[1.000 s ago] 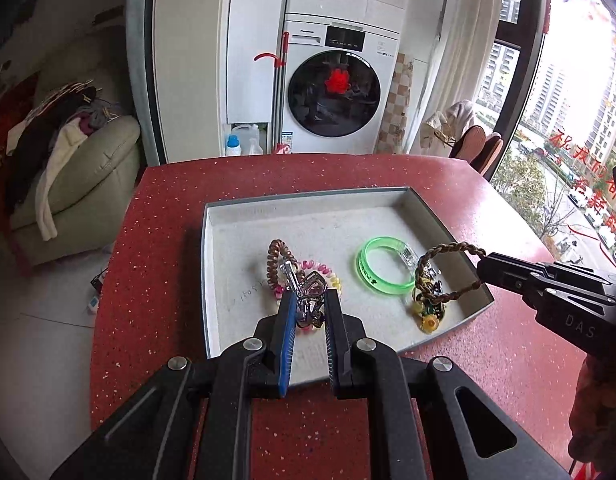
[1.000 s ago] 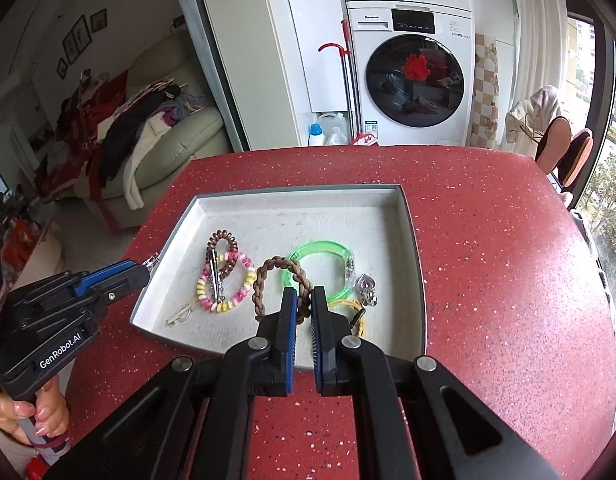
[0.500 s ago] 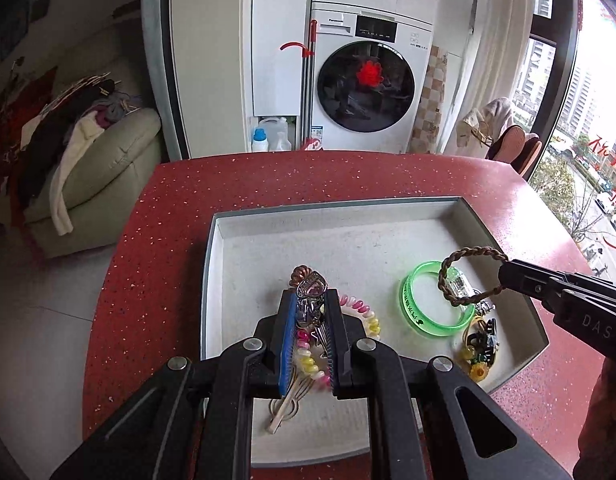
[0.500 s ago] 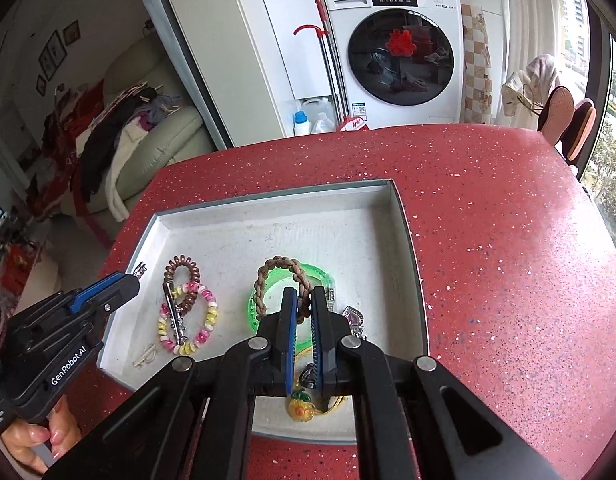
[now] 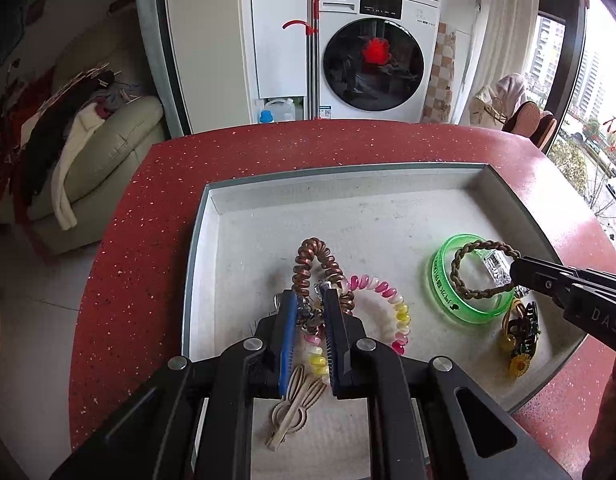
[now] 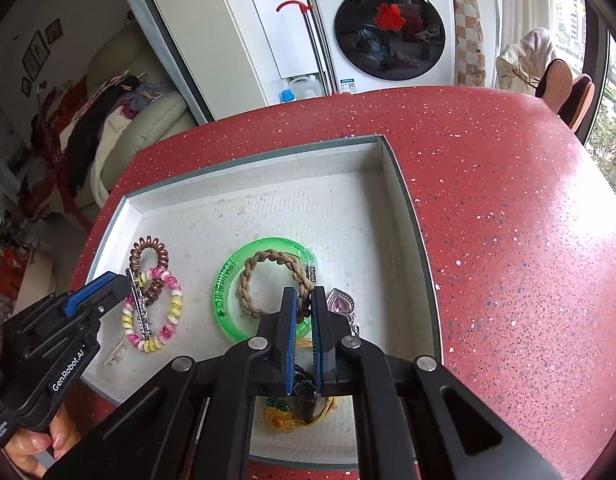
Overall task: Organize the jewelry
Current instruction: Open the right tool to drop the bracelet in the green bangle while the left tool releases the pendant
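"Panasonic" stands on the washing machine [image 5: 374, 52], "GenRobot.AI" on the left hand-held gripper [image 6: 129, 286].

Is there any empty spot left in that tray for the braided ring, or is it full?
The far half of the tray is bare, from the back wall down to the brown coil tie and green bangle. A narrow strip between the pink-and-yellow coil and the bangle is free too. The near edge is crowded: wooden clip, heart charm, yellow flower piece.
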